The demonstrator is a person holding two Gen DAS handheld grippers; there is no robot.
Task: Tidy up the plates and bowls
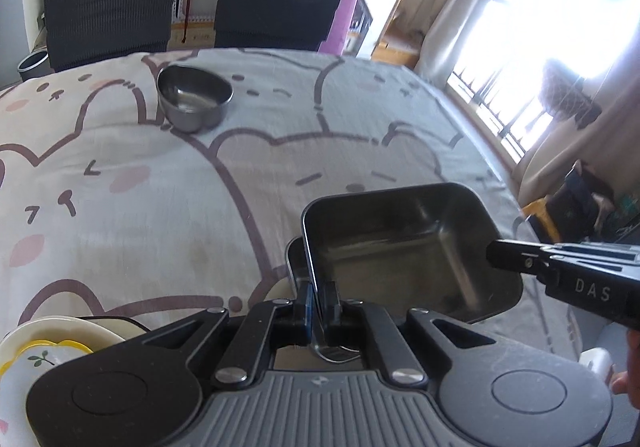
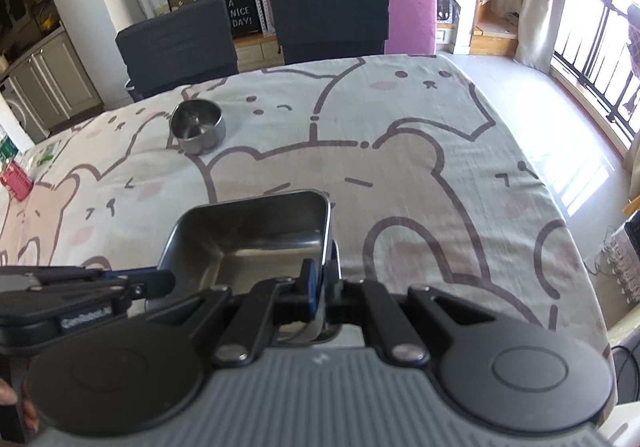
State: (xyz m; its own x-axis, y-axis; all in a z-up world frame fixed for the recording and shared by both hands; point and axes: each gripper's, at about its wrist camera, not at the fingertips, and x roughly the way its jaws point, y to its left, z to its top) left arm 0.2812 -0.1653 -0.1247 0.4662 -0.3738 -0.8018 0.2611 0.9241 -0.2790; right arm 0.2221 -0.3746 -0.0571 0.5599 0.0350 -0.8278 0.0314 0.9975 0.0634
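Note:
A rectangular steel tray (image 1: 404,243) is held just above the table between both grippers. My left gripper (image 1: 319,297) is shut on the tray's left rim. My right gripper (image 2: 320,279) is shut on the tray's (image 2: 256,235) right rim. Each gripper shows in the other's view, the right one (image 1: 520,259) and the left one (image 2: 152,281). A heart-shaped steel bowl (image 1: 195,97) stands farther back on the table; it also shows in the right wrist view (image 2: 197,125).
A cartoon-bear tablecloth (image 2: 400,175) covers the table. A stack of pale plates with a yellow-rimmed dish (image 1: 48,351) sits at the near left. Two dark chairs (image 2: 256,31) stand behind the table. A red item (image 2: 16,181) lies at the left edge. Windows are at the right.

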